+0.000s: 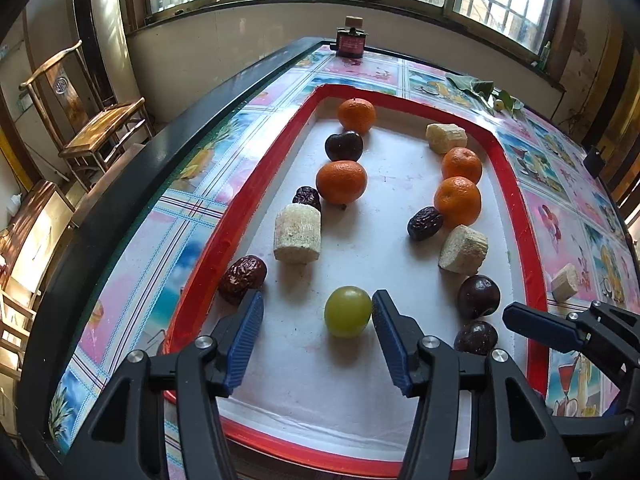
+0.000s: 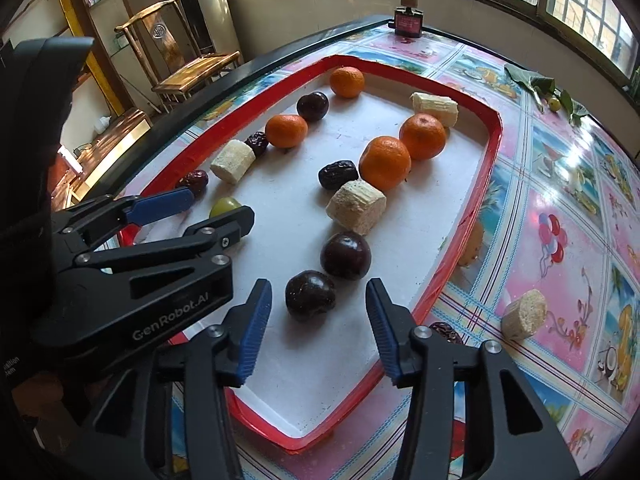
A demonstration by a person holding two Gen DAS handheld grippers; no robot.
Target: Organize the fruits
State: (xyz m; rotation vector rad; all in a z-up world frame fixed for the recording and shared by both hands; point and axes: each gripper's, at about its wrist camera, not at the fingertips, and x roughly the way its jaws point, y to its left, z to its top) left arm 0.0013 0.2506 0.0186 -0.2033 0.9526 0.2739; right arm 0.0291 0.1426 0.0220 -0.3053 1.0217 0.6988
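A red-rimmed tray (image 1: pixel 532 240) with a white floor holds oranges (image 1: pixel 341 181), dark plums (image 1: pixel 478 296), red dates (image 1: pixel 243 279) and pale sugarcane pieces (image 1: pixel 297 233) in two rows. A green round fruit (image 1: pixel 347 311) lies on the tray floor between the fingers of my left gripper (image 1: pixel 318 300), close to its right pad; the jaws stand wide. My right gripper (image 2: pixel 318 286) is open around the nearest dark plum (image 2: pixel 310 294), touching neither side. In the right wrist view the left gripper (image 2: pixel 219 205) straddles the green fruit (image 2: pixel 226 204).
Outside the tray on the patterned tablecloth lie a sugarcane piece (image 2: pixel 524 314) and a red date (image 2: pixel 446 330). A small red bottle (image 1: pixel 351 42) stands at the far table edge and green leaves (image 1: pixel 484 92) lie at the far right. A wooden chair (image 1: pixel 100 120) stands beyond the table's left edge.
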